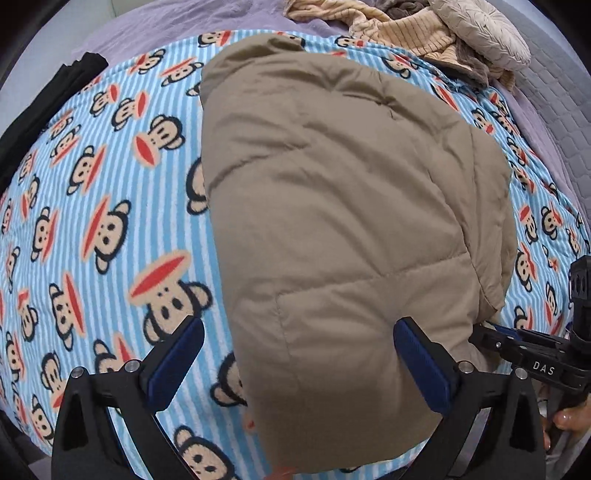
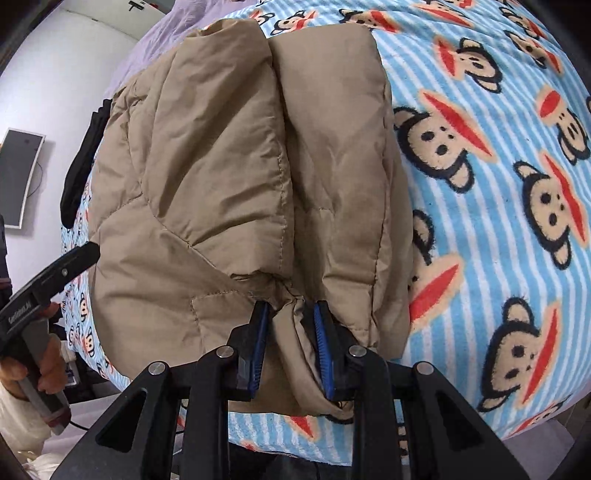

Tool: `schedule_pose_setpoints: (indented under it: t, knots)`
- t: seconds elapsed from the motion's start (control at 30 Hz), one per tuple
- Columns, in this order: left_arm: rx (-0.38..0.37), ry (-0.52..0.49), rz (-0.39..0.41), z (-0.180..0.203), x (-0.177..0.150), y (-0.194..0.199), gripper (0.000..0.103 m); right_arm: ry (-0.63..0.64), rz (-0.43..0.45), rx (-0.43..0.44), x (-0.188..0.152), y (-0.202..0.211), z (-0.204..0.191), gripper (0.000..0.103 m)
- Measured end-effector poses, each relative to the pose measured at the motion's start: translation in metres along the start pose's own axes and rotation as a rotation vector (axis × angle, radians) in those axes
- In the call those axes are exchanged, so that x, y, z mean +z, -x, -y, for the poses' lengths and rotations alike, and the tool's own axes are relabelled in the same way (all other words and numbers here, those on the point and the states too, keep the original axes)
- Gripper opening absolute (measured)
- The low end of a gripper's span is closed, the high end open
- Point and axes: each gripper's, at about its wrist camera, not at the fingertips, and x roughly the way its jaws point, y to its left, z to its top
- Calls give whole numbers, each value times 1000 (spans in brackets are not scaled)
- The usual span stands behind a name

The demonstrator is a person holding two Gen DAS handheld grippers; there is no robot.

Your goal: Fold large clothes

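While the tan puffy coat [image 1: 332,229] lies folded on the blue striped monkey blanket [image 1: 110,206], a black piece of clothing [image 1: 48,103] is seen at the far left edge of the blanket in the left wrist view. Further right in that view, the left gripper [image 1: 299,362] is held wide open above the near end of the coat, and nothing is gripped between its blue pads [image 1: 177,362]. The coat is seen in the middle of the blanket, with the bare blanket under the left finger and the coat under the right one. At the top right a heap of cream and brown clothes [image 1: 406,33] is piled beside a pale round cushion [image 1: 487,33], well apart from the coat. At the far right edge the other gripper's black body is seen. In the right wrist view, the hand [image 2: 44,369] on the left gripper's handle is seen at the left edge. In the middle, the coat's two puffy halves are laid side by side. Lower down, the right gripper [image 2: 290,350] is closed tight on a bunched bit of the coat's near edge. To the right, only the monkey blanket [image 2: 517,184] is seen.
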Motion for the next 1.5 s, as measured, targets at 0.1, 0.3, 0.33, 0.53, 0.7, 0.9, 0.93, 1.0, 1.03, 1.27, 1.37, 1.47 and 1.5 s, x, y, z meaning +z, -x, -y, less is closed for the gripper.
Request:
schedule_pose_setpoints:
  t: [0.1, 0.3, 0.33, 0.53, 0.7, 0.9, 0.93, 1.0, 1.03, 1.27, 1.37, 1.47, 1.5]
  knots:
    - [-13, -17, -10, 7, -7, -4, 103, -15, -3, -11, -5, -8, 2, 27]
    - [-20, -56, -3, 7, -8, -4, 103, -43, -1, -45, -10, -19, 1, 27]
    - [-24, -55, -3, 7, -9, -4, 103, -48, 6, -47, -11, -18, 0, 27]
    - [-35, -72, -2, 4, -9, -9, 103, -106, 29, -44, -18, -17, -6, 28]
    - [-34, -58, -5, 1, -8, -5, 103, -114, 50, -49, -23, -2, -5, 33]
    - [-11, -4, -21, -1, -2, 3, 103, -77, 64, -9, -8, 29, -5, 66]
    - [-6, 4, -22, -2, 0, 4, 103, -64, 64, -6, -3, 33, -6, 69]
    - [-4, 19, -20, -2, 2, 7, 103, -32, 65, -13, 11, 43, -5, 80]
    - [0, 23, -17, -2, 4, 8, 103, -19, 63, -17, 18, 46, -4, 81]
    - [13, 50, -19, -4, 15, 7, 103, 6, 17, -6, 55, 44, 14, 81]
    - [-24, 62, -20, -8, 19, 6, 103, 4, -9, 7, 60, 36, 18, 81]
    - [-65, 85, -33, -14, 22, 1, 103, 11, -16, 27, 61, 33, 22, 84]
    - [-78, 95, -38, -16, 22, -1, 103, 13, -18, 30, 62, 32, 23, 84]
